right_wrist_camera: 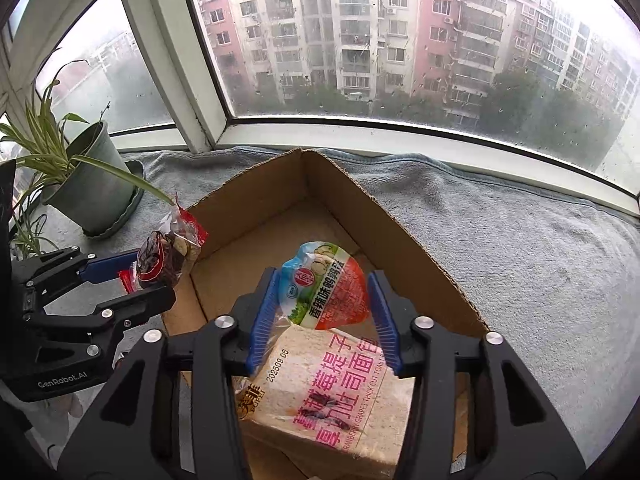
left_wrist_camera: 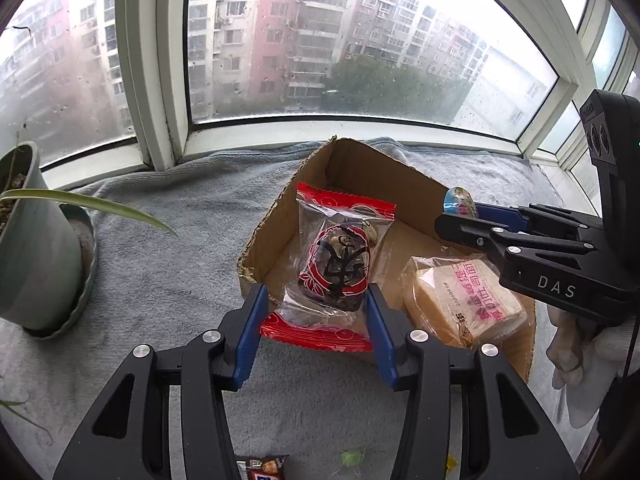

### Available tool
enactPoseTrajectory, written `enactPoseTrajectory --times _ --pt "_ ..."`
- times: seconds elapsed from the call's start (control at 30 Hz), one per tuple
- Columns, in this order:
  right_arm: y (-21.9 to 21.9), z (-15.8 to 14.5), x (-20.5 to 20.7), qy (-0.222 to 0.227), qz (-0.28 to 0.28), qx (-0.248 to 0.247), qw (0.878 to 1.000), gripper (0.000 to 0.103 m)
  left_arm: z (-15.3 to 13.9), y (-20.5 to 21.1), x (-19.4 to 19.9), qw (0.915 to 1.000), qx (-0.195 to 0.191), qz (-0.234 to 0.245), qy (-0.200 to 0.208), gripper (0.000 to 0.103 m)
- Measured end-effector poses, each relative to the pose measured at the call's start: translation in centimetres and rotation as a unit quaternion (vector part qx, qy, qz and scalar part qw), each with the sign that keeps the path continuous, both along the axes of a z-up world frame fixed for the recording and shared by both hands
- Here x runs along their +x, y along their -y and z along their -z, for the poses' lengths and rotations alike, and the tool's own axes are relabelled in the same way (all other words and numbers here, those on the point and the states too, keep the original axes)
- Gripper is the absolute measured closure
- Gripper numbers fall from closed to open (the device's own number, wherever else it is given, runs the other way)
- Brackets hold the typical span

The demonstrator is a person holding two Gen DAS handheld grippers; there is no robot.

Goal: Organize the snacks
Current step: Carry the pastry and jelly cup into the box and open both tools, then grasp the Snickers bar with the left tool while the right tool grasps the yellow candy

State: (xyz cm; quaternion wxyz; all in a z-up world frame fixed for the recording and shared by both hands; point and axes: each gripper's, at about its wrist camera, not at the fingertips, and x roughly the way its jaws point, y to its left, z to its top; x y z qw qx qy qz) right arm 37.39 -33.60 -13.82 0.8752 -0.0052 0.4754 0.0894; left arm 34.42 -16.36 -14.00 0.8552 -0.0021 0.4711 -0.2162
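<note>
On a towel-draped window ledge, two handheld grippers each carry a snack above an open cardboard box (right_wrist_camera: pixel 248 200). The left gripper (left_wrist_camera: pixel 318 320) has its blue jaws clamped on a red-and-clear wrapped pastry (left_wrist_camera: pixel 338 264), held upright over the box's near corner. The right gripper (right_wrist_camera: pixel 324 316) pinches a small teal-and-orange sealed packet (right_wrist_camera: pixel 324 288) between its jaws, just above a wrapped toast loaf with pink lettering (right_wrist_camera: pixel 332 404) — the loaf lies flat on the box floor, against the near wall. The grey towel (right_wrist_camera: pixel 500 240) spreads under the box. Beyond it to the left stands a green potted plant (right_wrist_camera: pixel 92 188); behind everything, a rain-spotted window (right_wrist_camera: pixel 360 40) frames pink apartment blocks.
</note>
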Motion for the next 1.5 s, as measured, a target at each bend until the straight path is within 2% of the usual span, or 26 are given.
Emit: enactPoseTrajectory --times 0.03,0.07,0.1,0.17,0.57,0.8,1.03,1.27,1.5 --pt "0.0 -0.1 -0.1 0.003 0.002 -0.002 1.0 0.038 0.0 0.0 0.0 1.0 0.0 0.0 0.001 0.055" --pt "0.1 -0.3 -0.2 0.006 0.004 -0.002 1.0 0.035 0.1 0.2 0.1 1.0 0.001 0.0 -0.002 0.051" --pt "0.1 -0.5 -0.2 0.007 0.005 -0.001 1.0 0.034 0.1 0.2 0.2 1.0 0.002 -0.001 -0.005 0.043" --pt "0.1 -0.8 -0.4 0.01 0.006 0.001 1.0 0.034 -0.1 0.1 0.1 1.0 0.002 -0.006 -0.002 0.039" --pt "-0.6 -3.9 -3.2 0.026 -0.007 -0.004 1.0 0.034 -2.6 -1.4 -1.3 0.9998 -0.006 -0.014 0.016 0.039" --pt "-1.6 -6.1 -7.6 0.04 -0.029 0.005 0.999 0.034 -5.3 -4.1 -3.9 0.9992 -0.014 -0.02 0.033 0.039" --pt "-2.9 -7.3 -13.0 0.044 -0.061 0.009 0.997 0.034 -6.9 -8.5 -8.1 0.9983 -0.015 -0.034 0.045 0.039" --pt "-3.5 -5.9 -17.3 0.022 -0.07 0.023 0.997 0.034 -5.8 -11.4 -12.4 0.9989 -0.008 -0.037 0.026 0.039" --pt "-3.6 -1.7 -19.7 -0.035 -0.042 0.04 0.998 0.034 -3.3 -12.3 -14.3 0.999 -0.002 -0.045 -0.007 0.039"
